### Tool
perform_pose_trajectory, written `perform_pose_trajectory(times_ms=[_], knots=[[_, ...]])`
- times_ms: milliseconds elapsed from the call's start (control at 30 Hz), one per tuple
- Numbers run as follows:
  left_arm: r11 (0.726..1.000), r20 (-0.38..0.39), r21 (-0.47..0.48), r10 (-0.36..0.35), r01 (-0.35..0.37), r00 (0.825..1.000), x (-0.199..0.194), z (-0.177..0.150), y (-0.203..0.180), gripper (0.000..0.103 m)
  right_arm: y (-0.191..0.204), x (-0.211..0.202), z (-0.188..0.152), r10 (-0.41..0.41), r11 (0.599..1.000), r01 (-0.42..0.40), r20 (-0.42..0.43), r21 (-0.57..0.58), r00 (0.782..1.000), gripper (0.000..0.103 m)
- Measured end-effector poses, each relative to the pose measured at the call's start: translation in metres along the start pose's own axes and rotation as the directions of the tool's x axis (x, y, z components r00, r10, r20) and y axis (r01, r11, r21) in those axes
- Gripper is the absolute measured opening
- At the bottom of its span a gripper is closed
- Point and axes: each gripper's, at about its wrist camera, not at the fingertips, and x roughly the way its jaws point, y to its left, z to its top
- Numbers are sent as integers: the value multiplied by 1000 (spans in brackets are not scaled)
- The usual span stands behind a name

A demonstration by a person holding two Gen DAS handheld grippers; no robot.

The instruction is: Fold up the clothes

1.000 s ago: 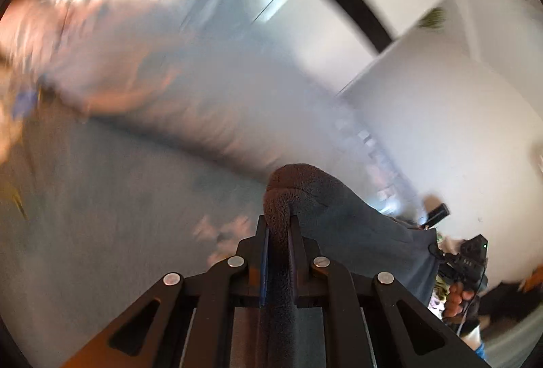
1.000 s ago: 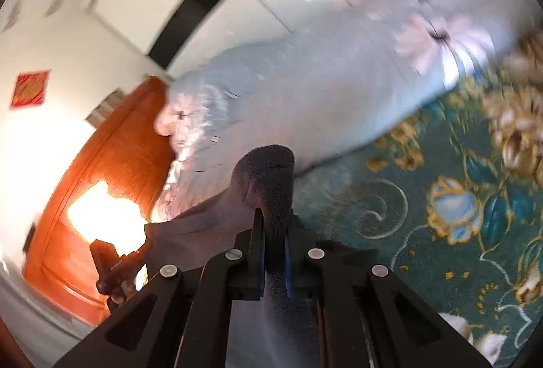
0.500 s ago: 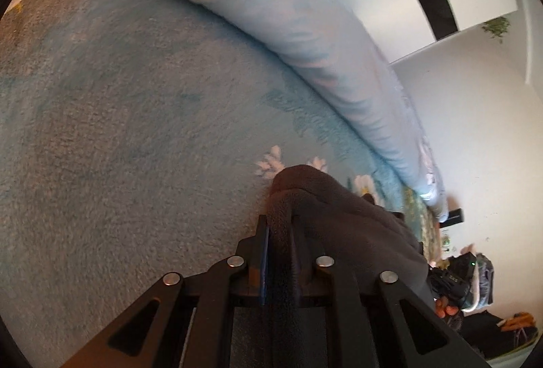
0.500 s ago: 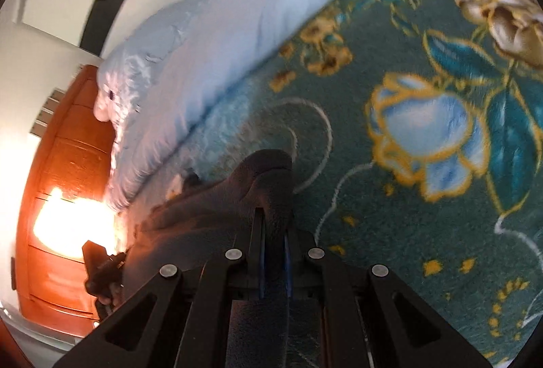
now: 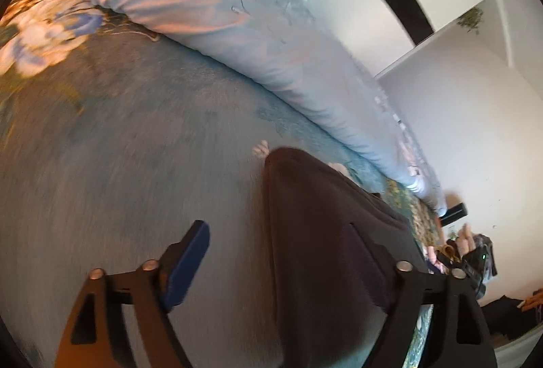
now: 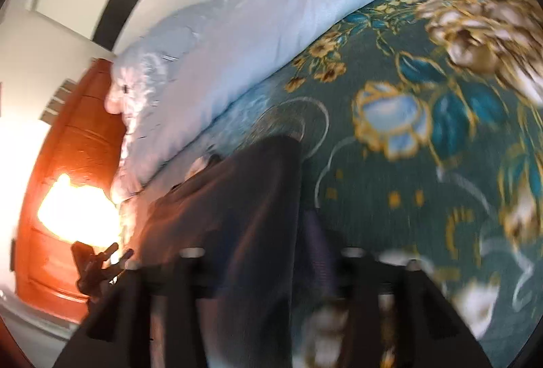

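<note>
A dark grey-brown fleece garment (image 5: 322, 232) lies on the teal floral bedspread (image 5: 118, 147). My left gripper (image 5: 281, 252) is open, its jaws wide apart; the garment's left edge lies between them, covering the right finger. The blue pad of the left finger (image 5: 186, 262) shows. In the right wrist view the same garment (image 6: 237, 215) lies under my right gripper (image 6: 271, 252), which is blurred with its jaws spread apart. The garment's right edge runs between them.
A long pale blue floral duvet roll (image 5: 254, 38) lies along the far side of the bed, also in the right wrist view (image 6: 244, 28). A wooden headboard (image 6: 68, 164) with a bright glare stands at the left. White walls lie beyond.
Both grippers were shut on the garment's edge held up, came down to the bedspread, and have now opened, letting the garment go flat on the bed.
</note>
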Motion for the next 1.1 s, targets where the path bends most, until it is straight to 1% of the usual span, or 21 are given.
perform_pose_trajectory(times_ms=[33,100,200,267,333,400,433,500,533,633,733,833,933,1000,1100], knots=[[1000,13,0,-16,16,1000,-4,-11,2,98,-3,-8,-11,28,999,-29,11,14,1000,66],[999,52,14,-33,32,998,-14,-33,5,98,-12,-22,-34,90,994,-91,31,53,995,82],[999,96,29,-40,37,995,-22,-59,9,101,-20,-34,-65,136,985,-142,59,99,989,95],[999,62,18,-35,34,997,-16,-66,7,103,-22,-35,-79,143,980,-150,63,128,988,99],[999,37,8,-37,37,999,-10,-69,4,103,-25,-32,-90,147,973,-157,68,171,987,99],[995,14,-29,-96,97,995,-4,-71,2,103,-27,-26,-97,169,959,-183,81,217,982,99],[991,-4,-47,-129,129,992,1,-71,1,103,-26,-23,-99,169,957,-183,82,224,982,99],[987,-42,-65,-149,147,988,14,-73,-5,103,-18,-15,-100,148,964,-160,73,214,986,100],[990,-65,-58,-135,132,989,21,-74,-10,103,-15,-11,-100,143,965,-154,68,210,987,100],[993,-76,-44,-113,110,991,31,-73,-19,103,-5,5,-99,166,964,-171,38,206,985,100],[990,-91,-57,-137,132,986,42,-66,-28,103,1,17,-97,141,965,-149,52,214,989,100],[985,-128,-63,-170,163,977,59,-60,-36,103,7,32,-91,164,956,-175,67,236,984,101],[986,-124,-57,-161,155,979,74,-51,-41,103,13,42,-85,155,958,-167,68,232,986,103],[985,-124,-75,-166,158,978,82,-43,-38,103,15,47,-80,157,957,-168,67,236,985,103],[987,-157,-58,-156,149,975,89,-33,-41,103,15,54,-71,167,955,-175,55,240,984,103]])
